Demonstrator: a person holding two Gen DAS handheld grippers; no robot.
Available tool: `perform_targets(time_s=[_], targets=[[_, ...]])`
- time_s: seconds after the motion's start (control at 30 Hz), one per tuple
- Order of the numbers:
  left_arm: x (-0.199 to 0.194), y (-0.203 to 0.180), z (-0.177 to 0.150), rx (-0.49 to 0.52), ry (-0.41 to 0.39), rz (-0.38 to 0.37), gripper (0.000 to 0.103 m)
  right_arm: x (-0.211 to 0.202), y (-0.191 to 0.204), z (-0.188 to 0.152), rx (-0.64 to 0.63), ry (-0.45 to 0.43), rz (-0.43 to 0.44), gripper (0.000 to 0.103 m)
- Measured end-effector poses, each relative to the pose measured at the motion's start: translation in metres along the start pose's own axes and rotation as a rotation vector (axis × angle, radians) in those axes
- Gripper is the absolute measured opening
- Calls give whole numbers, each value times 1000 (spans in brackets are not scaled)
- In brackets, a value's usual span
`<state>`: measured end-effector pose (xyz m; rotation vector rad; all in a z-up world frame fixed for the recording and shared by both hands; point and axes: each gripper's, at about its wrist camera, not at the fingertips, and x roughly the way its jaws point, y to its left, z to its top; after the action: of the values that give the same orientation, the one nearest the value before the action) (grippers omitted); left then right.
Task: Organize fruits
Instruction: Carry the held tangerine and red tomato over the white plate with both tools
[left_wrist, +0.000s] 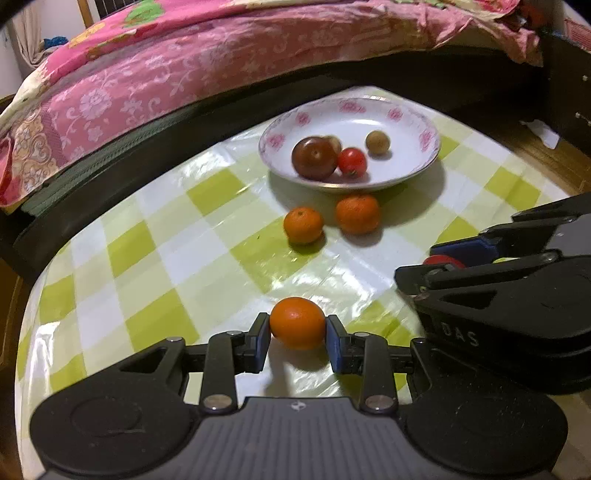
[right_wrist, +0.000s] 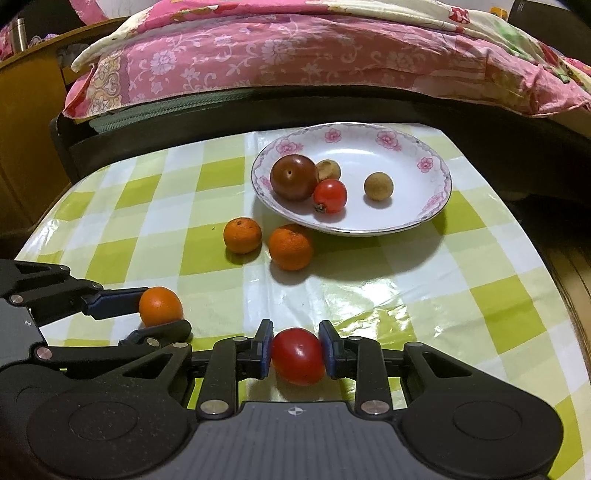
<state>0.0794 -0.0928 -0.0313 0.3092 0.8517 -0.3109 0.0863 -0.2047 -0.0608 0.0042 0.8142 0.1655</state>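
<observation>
Orange (left_wrist: 297, 322) nearest, pinched between blue pads of left tongs (left_wrist: 297, 334), just above checked desk (left_wrist: 166, 258). Red tomato (right_wrist: 298, 356) likewise clamped in right tongs (right_wrist: 297, 350); from left wrist view mostly hidden, only a red sliver showing. Farther on, two mandarins (right_wrist: 242, 235) (right_wrist: 290, 247) side by side, second partly tucked under rim of flowered plate (right_wrist: 436, 206). Inside: dark plum (right_wrist: 294, 177), cherry tomato (right_wrist: 330, 195), two tan longans (right_wrist: 378, 186), one half hidden behind plum. Beyond, pink bedspread (right_wrist: 295, 48), cut off.

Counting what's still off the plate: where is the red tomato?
The red tomato sits between the right hand-held gripper fingers, low and central in the right wrist view, over the checked tablecloth, short of the plate.
</observation>
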Motion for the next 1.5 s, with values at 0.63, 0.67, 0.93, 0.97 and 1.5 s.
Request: perform_targets(time_s=[0.63,0.67,0.93,0.97,1.5], targets=[[-2,28,30,-69,-115,-119,39,-11,-34,10,175,-54,4,25],[-3,30,33,-73,-122,-125,39,-14,-35,14,177,-66,4,25],[5,33,77,-21,-175,-143,39,-15,-47,52,117,-122,-63,25],[9,33,83,-16,-178,-144,39,-11,-50,57,108,-120,-74,25],[76,32,137,-13,-173,-146,39,52,-76,96,111,-109,-103,25]])
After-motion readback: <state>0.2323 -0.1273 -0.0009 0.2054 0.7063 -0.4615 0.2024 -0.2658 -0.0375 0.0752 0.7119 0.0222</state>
